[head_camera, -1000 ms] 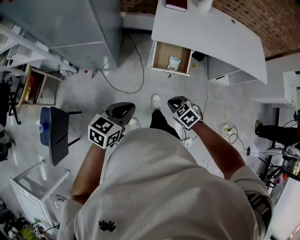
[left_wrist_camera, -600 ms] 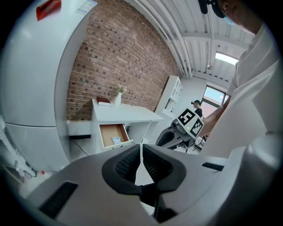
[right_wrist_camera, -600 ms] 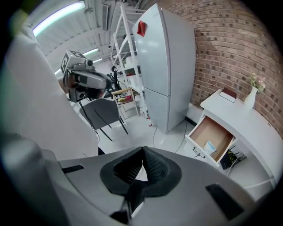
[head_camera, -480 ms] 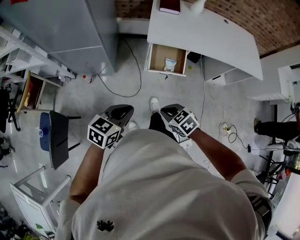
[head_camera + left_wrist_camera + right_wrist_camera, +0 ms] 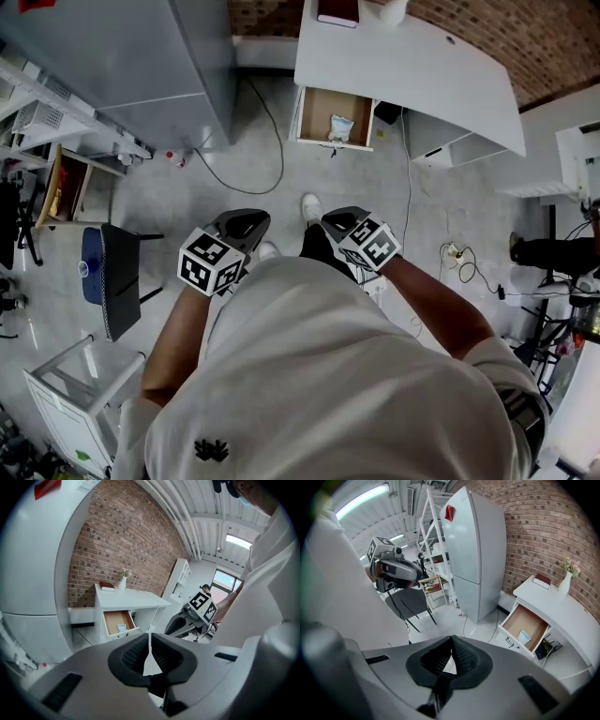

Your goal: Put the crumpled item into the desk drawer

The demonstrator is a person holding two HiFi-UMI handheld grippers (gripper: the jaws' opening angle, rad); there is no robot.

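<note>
Open drawer (image 5: 317,112) juts past the desk (image 5: 422,75) edge — crumpled item (image 5: 341,127) inside.

My tally
I count two grippers (image 5: 242,225) (image 5: 345,223), one desk (image 5: 441,75), one drawer (image 5: 319,117) upper centre, one crumpled item (image 5: 341,128), one chair (image 5: 117,277).

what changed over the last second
The right gripper drew in slightly toward the left gripper, and the view shifted a little. Nothing was taken or let go: both claws are shut and empty. The crumpled item still lies in the open drawer.
</note>
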